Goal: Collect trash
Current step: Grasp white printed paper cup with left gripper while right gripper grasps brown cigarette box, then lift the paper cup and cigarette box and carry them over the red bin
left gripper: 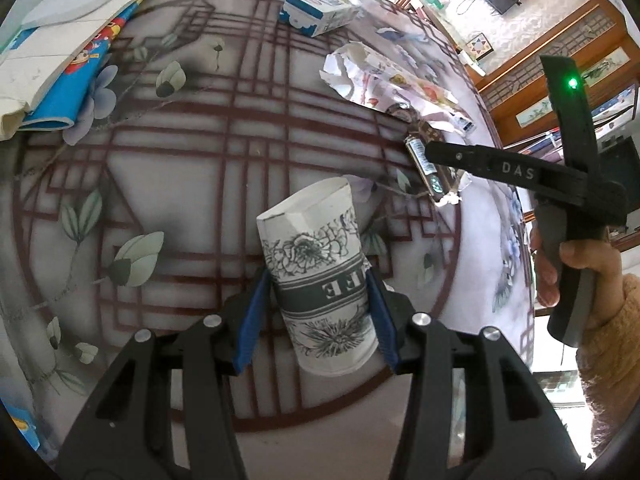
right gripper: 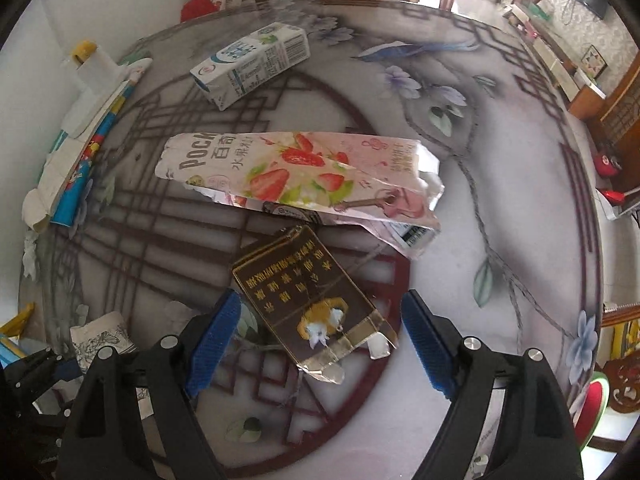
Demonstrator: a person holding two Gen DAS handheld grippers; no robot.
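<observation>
**Cup in the left tool, right tool over the brown pack**

The left tool is pinching a crumpled paper cup, its blue pads pressed on either side of the cup's printed band, the cup's mouth pointing away over the patterned worktop. Over on the right, the right tool points down with its jaws spread wide, nothing gripped. A flattened brown cigarette pack lies on the worktop partly between those blue pads, nearer the left pad, tilted, with its torn foil end poking out towards the camera; neither pad touches it. Just beyond the pack lies a torn strawberry snack box, stretched crosswise, its ragged right end overlapping the pack's far corner. Farther back sits a milk carton on its side, well apart from both. At the worktop's left edge a stack of booklets rests.
</observation>
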